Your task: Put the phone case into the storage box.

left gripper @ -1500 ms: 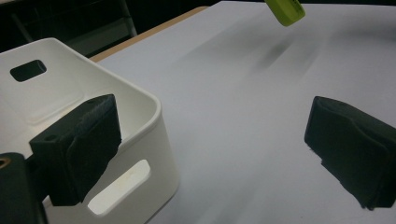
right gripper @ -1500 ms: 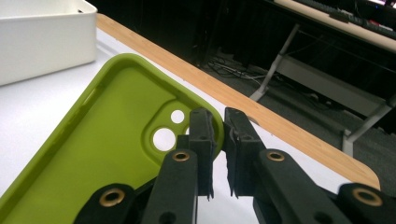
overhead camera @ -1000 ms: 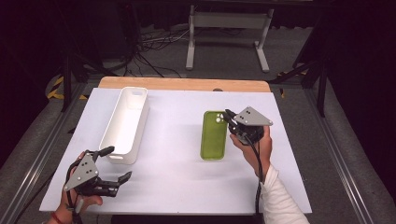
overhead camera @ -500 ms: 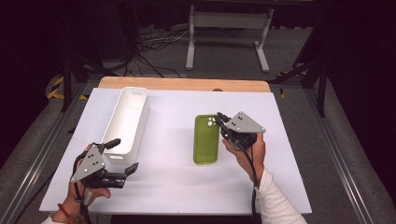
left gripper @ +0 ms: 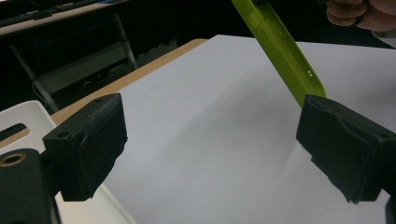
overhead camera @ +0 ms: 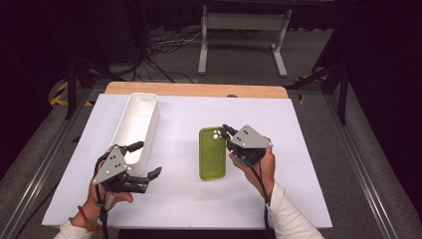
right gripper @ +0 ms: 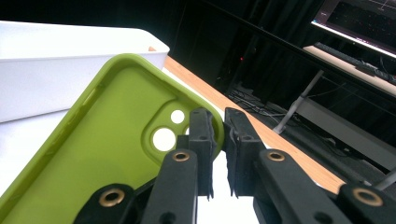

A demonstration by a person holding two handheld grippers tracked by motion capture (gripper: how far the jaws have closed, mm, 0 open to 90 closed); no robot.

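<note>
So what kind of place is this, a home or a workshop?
Probably a lab or recording studio: a white-topped table ringed by dark drapes, loose cables on the floor, and a monitor glowing on a desk behind.

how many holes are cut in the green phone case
3 show in the green phone case in the right gripper view, clustered in the corner the right gripper pinches: one large, one smaller above it, one partly behind a jaw. More may be hidden.

Overhead forward-down view; two close tool cameras
</note>
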